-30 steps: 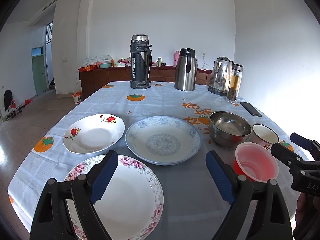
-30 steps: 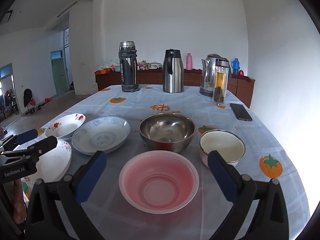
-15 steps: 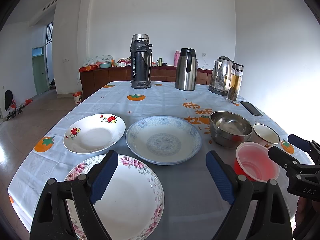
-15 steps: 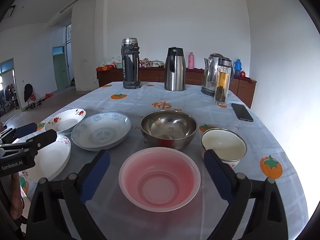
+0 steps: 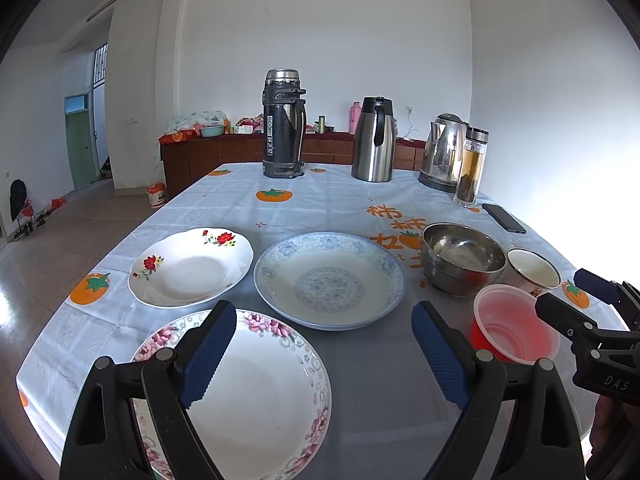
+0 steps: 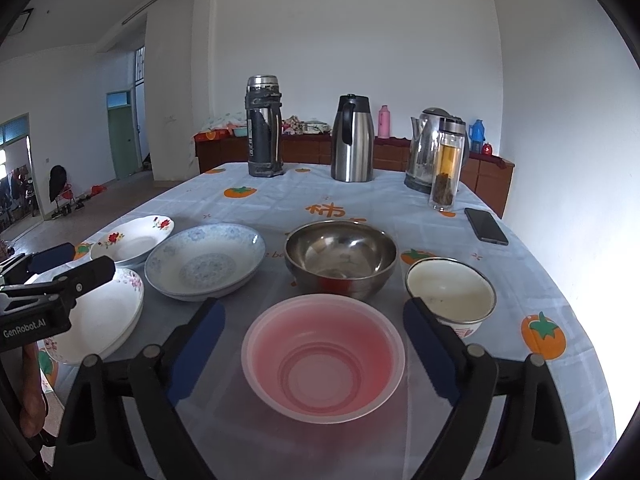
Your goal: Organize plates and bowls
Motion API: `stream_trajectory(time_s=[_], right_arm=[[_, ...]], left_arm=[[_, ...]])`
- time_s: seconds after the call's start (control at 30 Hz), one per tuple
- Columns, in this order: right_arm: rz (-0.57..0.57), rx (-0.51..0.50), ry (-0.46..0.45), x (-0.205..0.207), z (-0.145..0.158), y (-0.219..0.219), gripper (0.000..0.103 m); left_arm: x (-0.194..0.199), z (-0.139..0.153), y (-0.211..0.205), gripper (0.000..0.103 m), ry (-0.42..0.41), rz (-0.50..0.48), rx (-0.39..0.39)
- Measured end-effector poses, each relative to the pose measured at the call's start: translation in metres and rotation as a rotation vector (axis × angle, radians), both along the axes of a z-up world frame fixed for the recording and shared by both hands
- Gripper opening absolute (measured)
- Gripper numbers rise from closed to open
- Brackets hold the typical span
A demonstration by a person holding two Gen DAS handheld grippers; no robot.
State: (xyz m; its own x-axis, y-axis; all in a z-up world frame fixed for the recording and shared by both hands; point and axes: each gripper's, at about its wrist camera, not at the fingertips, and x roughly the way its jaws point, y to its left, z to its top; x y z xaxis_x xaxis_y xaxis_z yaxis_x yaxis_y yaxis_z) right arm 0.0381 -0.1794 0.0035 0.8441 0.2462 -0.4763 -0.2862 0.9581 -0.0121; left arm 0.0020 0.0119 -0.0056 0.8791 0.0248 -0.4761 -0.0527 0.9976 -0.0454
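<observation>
Pink plastic bowl (image 6: 323,358) sits on table between wide-open, empty right gripper (image 6: 314,344) fingers, steel bowl (image 6: 341,256) just behind. Left gripper (image 5: 322,354), also spread and empty, hovers over floral plate (image 5: 256,396). Approach stage, nothing stacked; next: close on rims.

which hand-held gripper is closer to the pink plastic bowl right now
Right. The right hand-held gripper hangs open straddling the pink plastic bowl; the left hand-held gripper is off to its left, over the pink-flowered plate.

Home dining room: tableclothed table (image 5: 328,208), kettles (image 5: 442,152).
</observation>
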Motion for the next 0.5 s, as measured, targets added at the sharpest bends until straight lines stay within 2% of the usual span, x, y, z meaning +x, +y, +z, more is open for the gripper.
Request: stream_trajectory(time_s=[0.5], right_arm=[[0.023, -0.014, -0.006, 0.0001, 0.0006, 0.0078, 0.090]], left_arm=[[-0.0003, -0.0005, 0.0044, 0.091, -0.001, 0.008, -0.004]])
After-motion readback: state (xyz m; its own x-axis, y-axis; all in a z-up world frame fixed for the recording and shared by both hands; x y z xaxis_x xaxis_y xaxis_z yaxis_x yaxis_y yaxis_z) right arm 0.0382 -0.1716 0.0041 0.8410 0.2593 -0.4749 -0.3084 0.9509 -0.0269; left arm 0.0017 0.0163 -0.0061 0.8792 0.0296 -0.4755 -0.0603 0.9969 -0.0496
